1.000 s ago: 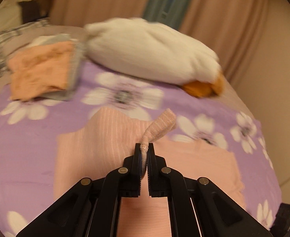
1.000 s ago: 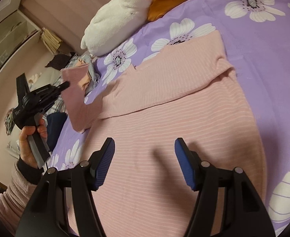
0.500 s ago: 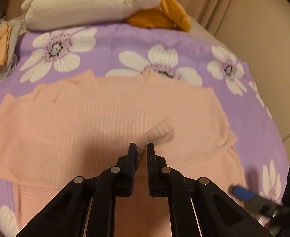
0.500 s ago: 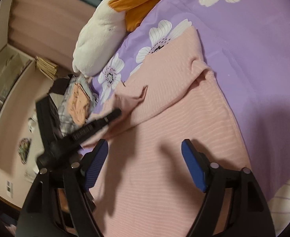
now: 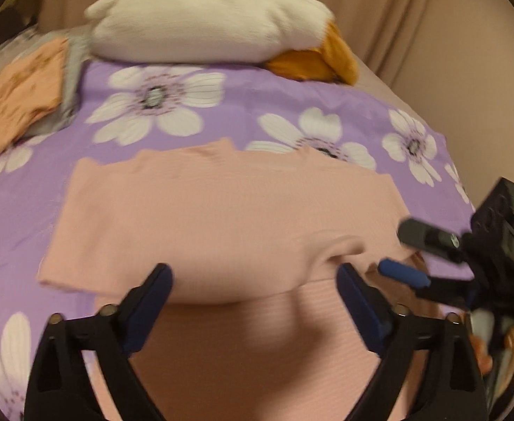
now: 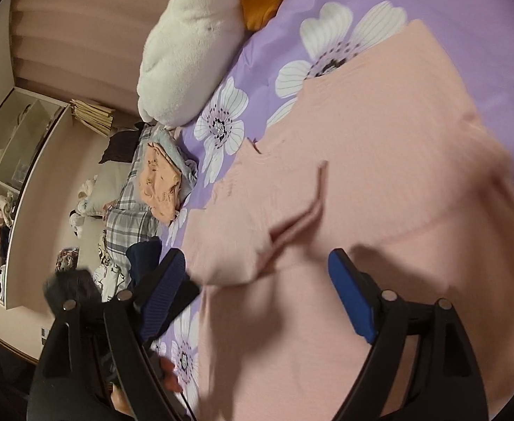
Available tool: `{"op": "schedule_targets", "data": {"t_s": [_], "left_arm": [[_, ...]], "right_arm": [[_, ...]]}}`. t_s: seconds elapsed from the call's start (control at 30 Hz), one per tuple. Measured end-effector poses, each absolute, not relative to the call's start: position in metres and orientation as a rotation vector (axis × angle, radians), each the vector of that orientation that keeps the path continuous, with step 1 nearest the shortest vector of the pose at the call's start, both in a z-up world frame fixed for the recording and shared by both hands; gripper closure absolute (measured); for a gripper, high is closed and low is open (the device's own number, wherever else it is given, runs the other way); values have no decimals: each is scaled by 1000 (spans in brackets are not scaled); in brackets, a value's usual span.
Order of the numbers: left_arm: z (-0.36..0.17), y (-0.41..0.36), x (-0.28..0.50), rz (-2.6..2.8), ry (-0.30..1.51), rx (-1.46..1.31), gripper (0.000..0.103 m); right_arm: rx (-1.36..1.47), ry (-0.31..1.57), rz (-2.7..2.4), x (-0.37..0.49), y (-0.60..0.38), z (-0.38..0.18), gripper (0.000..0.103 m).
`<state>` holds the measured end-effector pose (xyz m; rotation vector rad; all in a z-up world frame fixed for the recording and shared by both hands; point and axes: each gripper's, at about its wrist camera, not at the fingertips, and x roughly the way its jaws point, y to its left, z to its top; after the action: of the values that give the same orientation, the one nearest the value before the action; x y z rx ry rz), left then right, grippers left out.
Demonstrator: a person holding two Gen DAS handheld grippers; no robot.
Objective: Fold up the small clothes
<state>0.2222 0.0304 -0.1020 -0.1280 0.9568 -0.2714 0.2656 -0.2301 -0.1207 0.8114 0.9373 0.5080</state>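
Note:
A pink ribbed top [image 5: 222, 210] lies flat on the purple flowered bedspread [image 5: 243, 101], one sleeve folded across its body. My left gripper [image 5: 253, 273] hovers just above the top's folded edge, its jaws opening wide with nothing pressed between the pads. The released sleeve cuff [image 6: 299, 224] rests on the top in the right wrist view. My right gripper [image 6: 257, 258] hangs over the top's lower part, its jaws opening too, and grips nothing. It also shows at the right edge of the left wrist view as the right gripper [image 5: 397, 249].
A white plush toy with orange parts [image 5: 204, 17] lies at the head of the bed. A folded orange garment on a grey one [image 5: 22, 94] sits at the far left. Plaid clothes [image 6: 130, 217] and shelves [image 6: 11, 175] are beyond the bed's edge.
My left gripper carried the sleeve cuff down onto the top, then let it go and its jaws spread wide. The right gripper swung sideways and its jaws widened a little.

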Motion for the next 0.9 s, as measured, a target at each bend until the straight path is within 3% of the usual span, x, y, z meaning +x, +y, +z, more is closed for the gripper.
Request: {"op": "schedule_targets", "data": {"t_s": [0.1, 0.17, 0.27, 0.33, 0.4, 0.9], "left_arm": [[-102, 56, 221, -234, 970, -166, 7], [-102, 78, 219, -197, 980, -202, 7], [-102, 101, 214, -159, 973, -242, 7], [-104, 116, 212, -135, 970, -278, 3], [-106, 127, 211, -124, 975, -311, 2], [-94, 119, 222, -167, 970, -315, 2]], "right_arm": [[796, 976, 507, 284, -216, -122, 18], [795, 1037, 478, 297, -208, -130, 25], [786, 1105, 444, 310, -198, -142, 54], [753, 1126, 408, 314, -193, -145, 80], [705, 1121, 380, 318, -190, -143, 92], [414, 837, 311, 306, -240, -53, 96]]}}
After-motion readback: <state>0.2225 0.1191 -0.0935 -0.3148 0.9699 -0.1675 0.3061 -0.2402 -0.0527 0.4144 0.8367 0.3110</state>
